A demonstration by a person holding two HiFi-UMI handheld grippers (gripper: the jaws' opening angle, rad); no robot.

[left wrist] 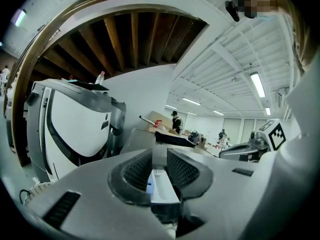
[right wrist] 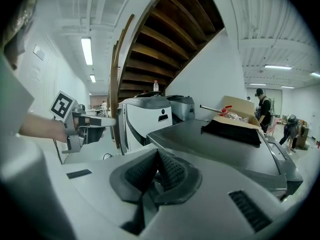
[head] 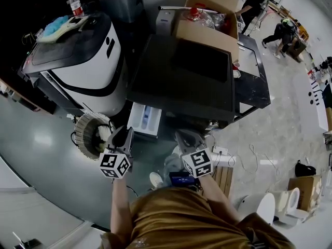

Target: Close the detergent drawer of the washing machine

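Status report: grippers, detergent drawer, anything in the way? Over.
Left gripper open, aimed at detergent drawer. Right gripper shut, empty. Drawer stands out from washing machine. No obstacle seen.

To me the detergent drawer [head: 144, 119] looks like smooth white plastic, the washing machine [head: 181, 82] top dark and matt, the box [head: 206, 34] plain cardboard, the left gripper [left wrist: 159, 157] fingers [left wrist: 137, 170] rough and cross-hatched.

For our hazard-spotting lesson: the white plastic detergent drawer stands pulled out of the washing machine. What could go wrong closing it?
The left gripper, jaws apart, lines up with the white plastic detergent drawer; an off-centre push might skew or jam it. The shut right gripper hangs close by; it might catch on the dark-topped washing machine.
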